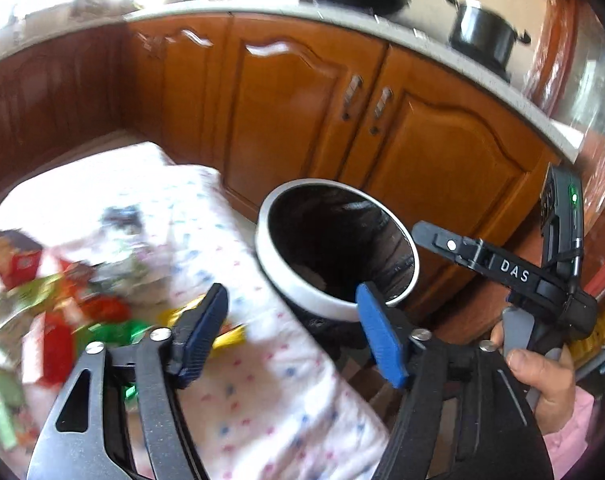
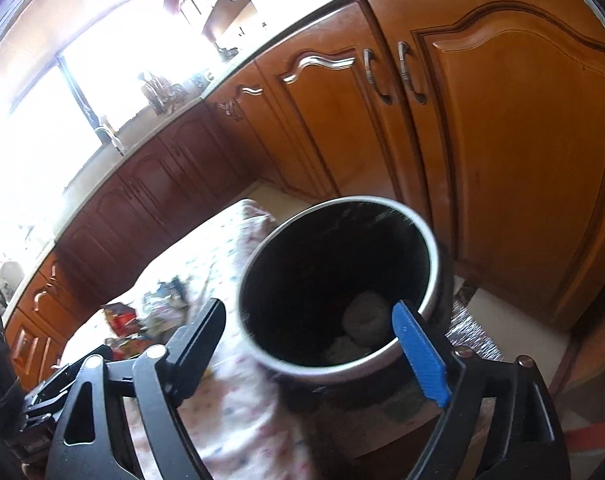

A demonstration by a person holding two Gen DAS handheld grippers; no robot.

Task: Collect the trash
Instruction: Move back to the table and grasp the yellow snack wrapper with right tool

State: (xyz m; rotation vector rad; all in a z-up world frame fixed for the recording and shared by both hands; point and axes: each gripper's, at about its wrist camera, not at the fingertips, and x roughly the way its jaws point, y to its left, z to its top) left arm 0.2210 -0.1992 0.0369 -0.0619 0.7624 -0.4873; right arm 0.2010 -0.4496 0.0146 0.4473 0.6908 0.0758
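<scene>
Inside round bin (image 2: 430, 240), pale crumpled trash (image 2: 366, 314); both tongs empty.

Wrappers (image 1: 62, 312) on the cloth-covered table (image 1: 262, 380), bin (image 1: 302, 280) beside its right edge, cabinets (image 1: 302, 100) behind

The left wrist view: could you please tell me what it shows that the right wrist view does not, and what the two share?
Only the left wrist view shows the black pot on the counter, the right gripper held in a hand, and the colourful wrappers up close, blurred.

Only the right wrist view shows the bright window, the faucet, and pale crumpled trash at the bin's bottom.

Both show the round bin, the spotted cloth beside it, and wooden cabinets. Both grippers are open and empty.
</scene>
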